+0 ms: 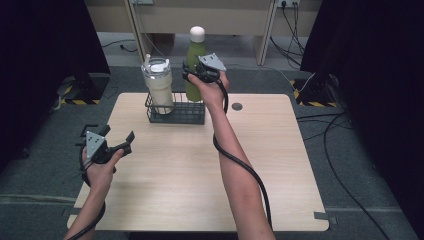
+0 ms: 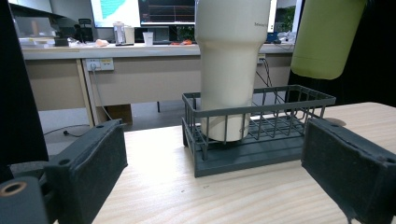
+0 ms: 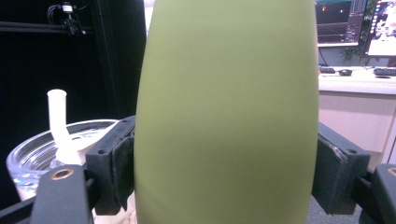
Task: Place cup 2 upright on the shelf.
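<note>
The right claw (image 1: 192, 75) was clamped on the green bottle (image 1: 194, 60), one pad against each side of its body, as the right gripper view showed (image 3: 224, 112). From the left gripper view the bottle's (image 2: 327, 37) base hung clear above the right end of the dark wire basket (image 2: 261, 100), not resting in it. The basket (image 1: 187, 117) sat near the far edge of the worktop (image 1: 200, 170), somewhat left of its middle. A cream tumbler (image 1: 159, 87) with a clear lid and a white straw stood upright in the basket's left end; in the right gripper view its lid (image 3: 56, 144) appeared just beside the bottle. The left claw (image 1: 120, 142) hovered over the worktop near the left edge, well apart from the basket, with its jaws spread wide and nothing between them. It pointed toward the basket, as the left gripper view showed (image 2: 212, 182). A small dark round grommet (image 1: 237, 106) lay in the worktop to the right of the basket.
</note>
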